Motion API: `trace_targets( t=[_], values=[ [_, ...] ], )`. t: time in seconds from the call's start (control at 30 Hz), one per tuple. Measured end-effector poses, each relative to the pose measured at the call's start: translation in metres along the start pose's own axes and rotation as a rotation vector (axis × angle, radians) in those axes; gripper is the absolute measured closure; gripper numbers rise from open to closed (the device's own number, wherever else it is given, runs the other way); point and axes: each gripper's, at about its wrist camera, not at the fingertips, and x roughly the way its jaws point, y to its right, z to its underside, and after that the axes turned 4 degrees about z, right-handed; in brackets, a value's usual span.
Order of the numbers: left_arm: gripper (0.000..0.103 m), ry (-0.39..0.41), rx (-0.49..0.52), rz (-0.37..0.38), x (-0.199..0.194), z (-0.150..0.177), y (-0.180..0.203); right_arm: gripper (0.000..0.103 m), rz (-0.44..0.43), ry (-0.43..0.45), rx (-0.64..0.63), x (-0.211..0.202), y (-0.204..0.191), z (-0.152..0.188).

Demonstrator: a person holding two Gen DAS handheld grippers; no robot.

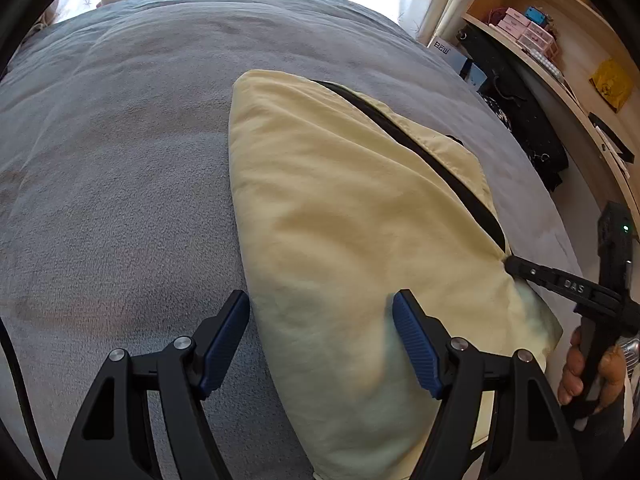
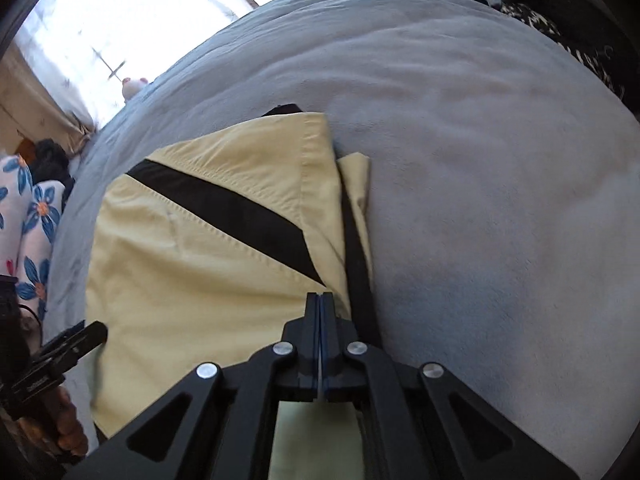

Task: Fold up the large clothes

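The left claw (image 1: pixel 320 344), nearest the lens, hangs with its blue pads (image 1: pixel 416 344) spread wide, straddling the near left edge of a pale yellow garment (image 1: pixel 328 208) and gripping nothing; one pad is over the grey blanket (image 1: pixel 120 184), the other over the cloth. The garment lies part-folded on the bed, a black stripe (image 1: pixel 420 148) running diagonally across its upper layer, its far end rounded into a soft fold. At the garment's right edge the right claw (image 1: pixel 510 264) is closed, and the cloth puckers toward its tip there; the right wrist view shows its jaws pressed together at a corner beside the stripe, though whether fabric is actually pinched between them cannot be told. A hand (image 1: pixel 588 372) holds that tool's handle at the bed's side. Shelves (image 1: pixel 560 40) with boxes line the wall beyond.

The cloth looks light, thin and limp, likely a woven cotton that creases readily and slides easily over the fleecy blanket. It should fold without effort but will sag and bunch if lifted from a single point. The best hold appears to be the hemmed edges and corners, taken with both claws well apart so the layer stays taut.
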Motion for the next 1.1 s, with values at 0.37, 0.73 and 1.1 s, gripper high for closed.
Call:
trace_targets(
  t=[0.37,0.73,1.1],
  values=[
    [0.031,0.109,0.12,0.026,-0.055,0.043,0.076,0.099,-0.047,0.021,-0.122,-0.048,-0.041,0.049],
    [0.042,0.035,0.174,-0.13,-0.036,0.092,0.086,0.103,0.044,0.007,0.011,-0.061,0.025,0.081],
    [0.038,0.022,0.064,-0.165,-0.051,0.089,0.07,0.094,0.025,0.018,0.055,-0.069,0.018,0.086]
  ],
)
